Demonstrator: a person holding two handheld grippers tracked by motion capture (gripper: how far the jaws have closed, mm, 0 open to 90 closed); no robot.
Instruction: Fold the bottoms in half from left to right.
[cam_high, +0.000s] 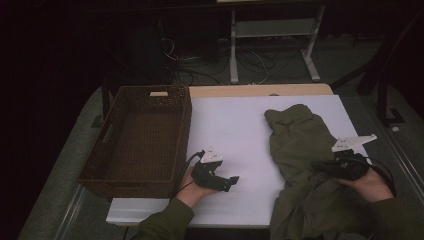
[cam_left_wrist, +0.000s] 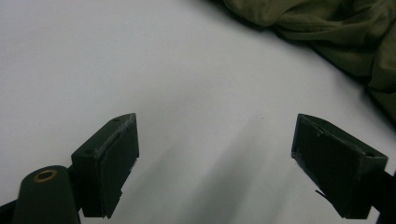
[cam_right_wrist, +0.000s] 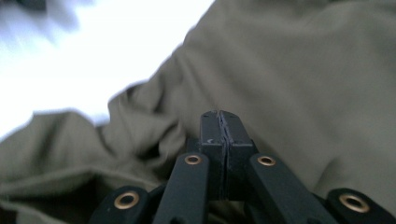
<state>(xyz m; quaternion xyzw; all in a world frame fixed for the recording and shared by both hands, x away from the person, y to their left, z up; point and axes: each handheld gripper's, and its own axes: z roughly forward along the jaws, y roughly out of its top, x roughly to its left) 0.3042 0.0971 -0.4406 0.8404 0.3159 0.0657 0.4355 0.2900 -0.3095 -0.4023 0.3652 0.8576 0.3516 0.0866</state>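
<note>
While the left gripper (cam_high: 231, 181) rests on the white table (cam_high: 235, 125) with jaws wide apart, the right gripper (cam_right_wrist: 220, 119) (jaws pressed together, holding nothing) sits over the olive garment (cam_high: 300, 150) at the table's right; farther left stands a basket (cam_high: 137, 140).

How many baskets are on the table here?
1: a dark woven basket at the table's left side, beside the left tongs. None seems hidden, though the olive garment covers the right side.

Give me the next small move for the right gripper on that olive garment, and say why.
Probably reopen the right gripper and press into a fold of the olive garment: its jaws meet pad to pad above the cloth, seemingly with no fabric between them.
</note>
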